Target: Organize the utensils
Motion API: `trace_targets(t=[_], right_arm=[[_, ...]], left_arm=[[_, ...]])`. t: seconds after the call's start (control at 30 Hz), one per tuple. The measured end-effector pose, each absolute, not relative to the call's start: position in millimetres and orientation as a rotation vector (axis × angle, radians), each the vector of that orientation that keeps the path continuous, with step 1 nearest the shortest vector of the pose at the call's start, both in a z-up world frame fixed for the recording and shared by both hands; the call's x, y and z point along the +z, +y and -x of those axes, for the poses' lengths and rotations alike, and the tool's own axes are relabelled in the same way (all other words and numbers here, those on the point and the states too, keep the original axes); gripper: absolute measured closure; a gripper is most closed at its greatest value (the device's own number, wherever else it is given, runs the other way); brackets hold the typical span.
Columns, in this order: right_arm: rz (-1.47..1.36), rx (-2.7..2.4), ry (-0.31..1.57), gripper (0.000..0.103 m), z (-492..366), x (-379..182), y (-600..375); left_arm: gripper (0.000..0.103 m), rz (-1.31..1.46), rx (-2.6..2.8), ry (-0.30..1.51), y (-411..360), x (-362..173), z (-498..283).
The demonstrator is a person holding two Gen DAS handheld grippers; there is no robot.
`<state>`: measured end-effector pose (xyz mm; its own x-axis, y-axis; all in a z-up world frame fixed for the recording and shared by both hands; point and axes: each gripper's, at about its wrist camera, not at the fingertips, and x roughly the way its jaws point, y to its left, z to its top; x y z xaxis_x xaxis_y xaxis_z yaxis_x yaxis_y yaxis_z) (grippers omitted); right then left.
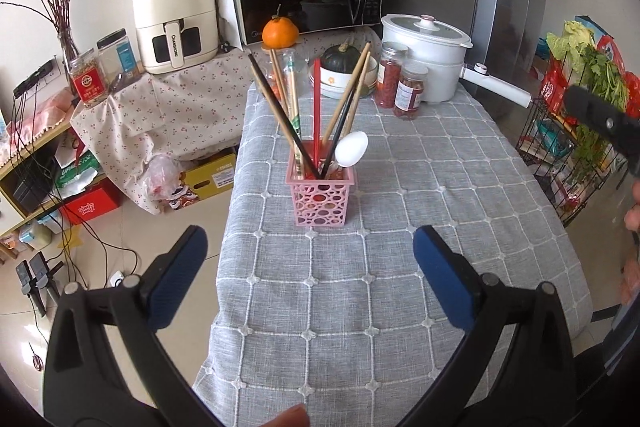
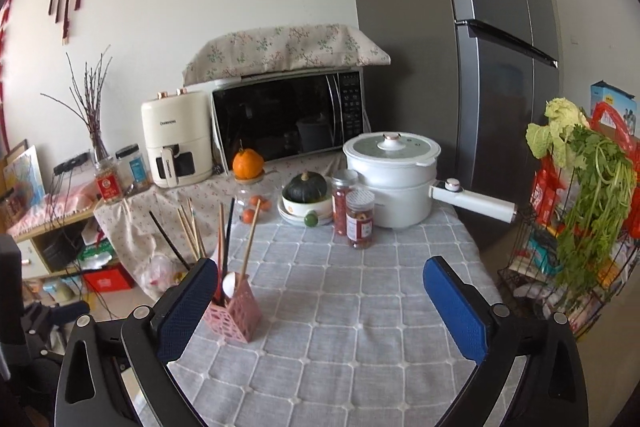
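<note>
A pink perforated utensil holder [image 1: 320,197] stands upright on the grey checked tablecloth [image 1: 400,267]. It holds several chopsticks [image 1: 280,111], wooden, black and red, and a white spoon [image 1: 351,149]. My left gripper [image 1: 310,247] is open and empty, just short of the holder. In the right wrist view the holder [image 2: 236,311] sits at the left, beside my open, empty right gripper's [image 2: 320,287] left finger [image 2: 188,307].
A white electric pot [image 2: 390,179], two red-filled jars [image 2: 352,211], a bowl with a dark squash [image 2: 306,195] and an orange [image 2: 248,163] stand at the table's far end. A microwave [image 2: 288,115] and fridge [image 2: 480,67] are behind. A wire rack of greens [image 2: 576,227] stands at the right.
</note>
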<state>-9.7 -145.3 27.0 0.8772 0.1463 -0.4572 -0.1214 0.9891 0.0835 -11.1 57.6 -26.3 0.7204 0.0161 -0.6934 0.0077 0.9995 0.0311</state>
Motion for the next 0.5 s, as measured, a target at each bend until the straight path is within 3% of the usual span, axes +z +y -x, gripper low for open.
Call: trace_targets(t=[0.23,0.5], right_arm=[[-0.027,0.062,0.632,0.000,14.0,3.0,-161.1],[-0.002,-0.055,0.664,0.000,8.9,-5.5,-182.1]], left_arm=[[0.001,-0.056,0.014,0.756,36.4,-28.0,12.4],[0.001,-0.058,0.015,0.754,24.8,-27.9,9.1]])
